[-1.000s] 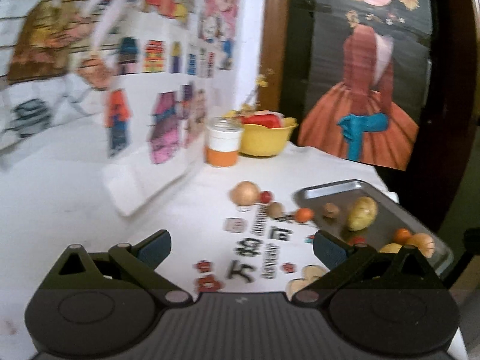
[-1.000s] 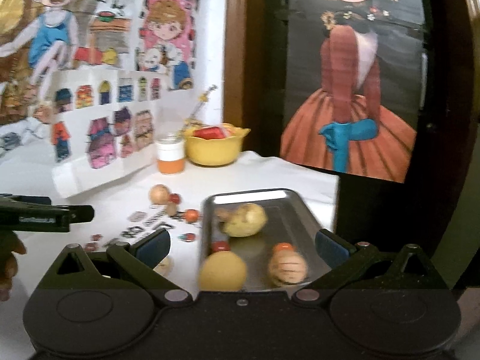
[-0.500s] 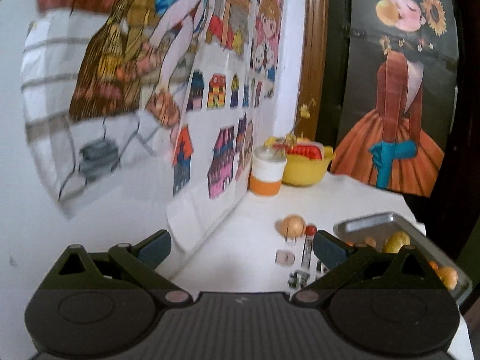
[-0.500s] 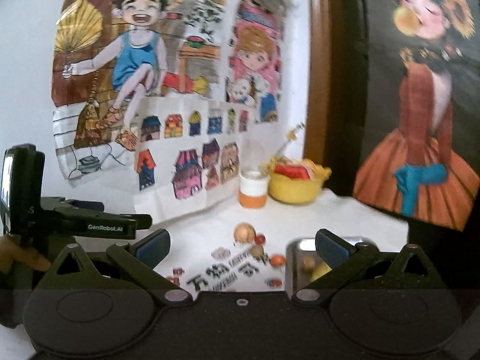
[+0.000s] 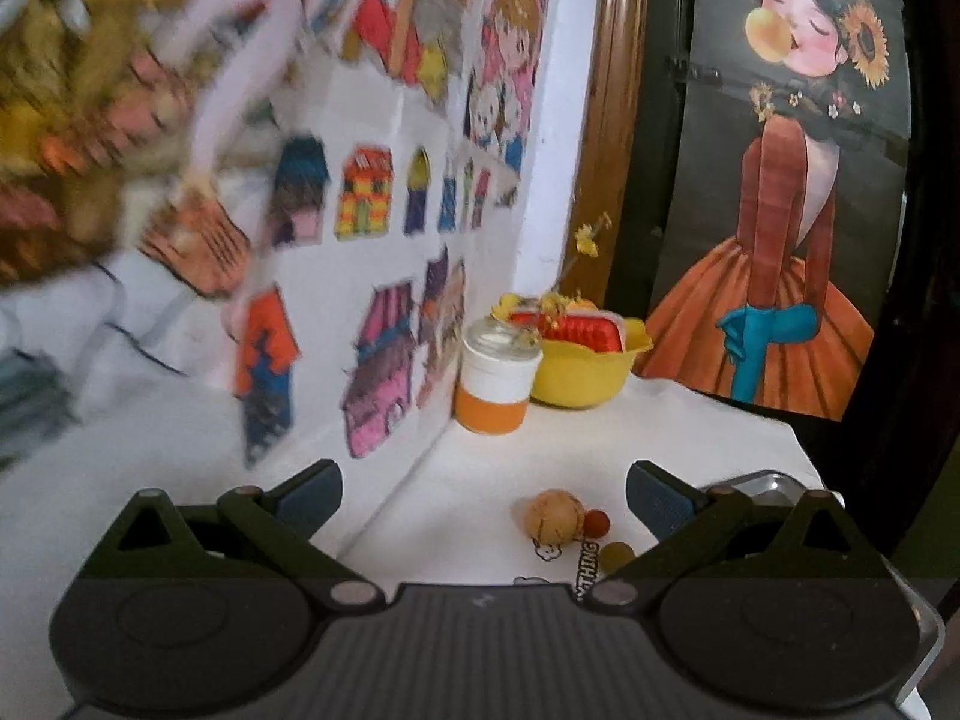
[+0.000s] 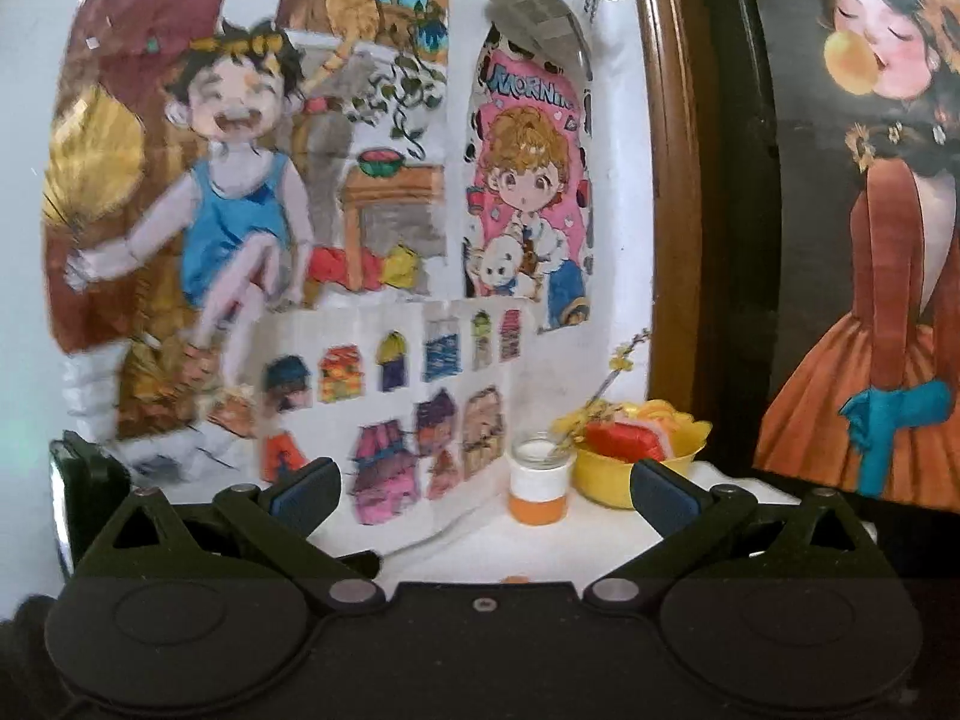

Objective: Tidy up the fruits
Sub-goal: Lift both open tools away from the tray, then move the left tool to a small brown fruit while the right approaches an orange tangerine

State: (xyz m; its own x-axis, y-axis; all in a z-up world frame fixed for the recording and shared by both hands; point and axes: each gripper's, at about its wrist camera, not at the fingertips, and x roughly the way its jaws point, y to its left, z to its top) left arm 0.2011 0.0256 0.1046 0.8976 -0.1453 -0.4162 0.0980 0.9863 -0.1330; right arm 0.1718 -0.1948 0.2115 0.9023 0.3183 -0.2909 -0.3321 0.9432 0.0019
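In the left wrist view a round tan fruit (image 5: 555, 515) lies on the white tablecloth, with a small red fruit (image 5: 597, 521) and a small yellow-green fruit (image 5: 615, 553) right beside it. A corner of the metal tray (image 5: 774, 482) peeks out behind the right finger. My left gripper (image 5: 483, 495) is open and empty, held above and short of these fruits. My right gripper (image 6: 483, 489) is also open and empty, raised and facing the wall. Only a sliver of an orange fruit (image 6: 515, 579) shows at its base; the tray is hidden there.
A yellow bowl (image 5: 579, 375) with red contents and a white-and-orange jar (image 5: 497, 381) stand at the back by the wall. Drawings cover the wall (image 6: 384, 240) on the left. A painted dark panel (image 5: 780, 192) rises behind the table. The other gripper's body (image 6: 90, 504) shows at left.
Both grippers have tilted up and pulled back, so the tray and most fruits have dropped out of sight. Their jaws have stayed open throughout.
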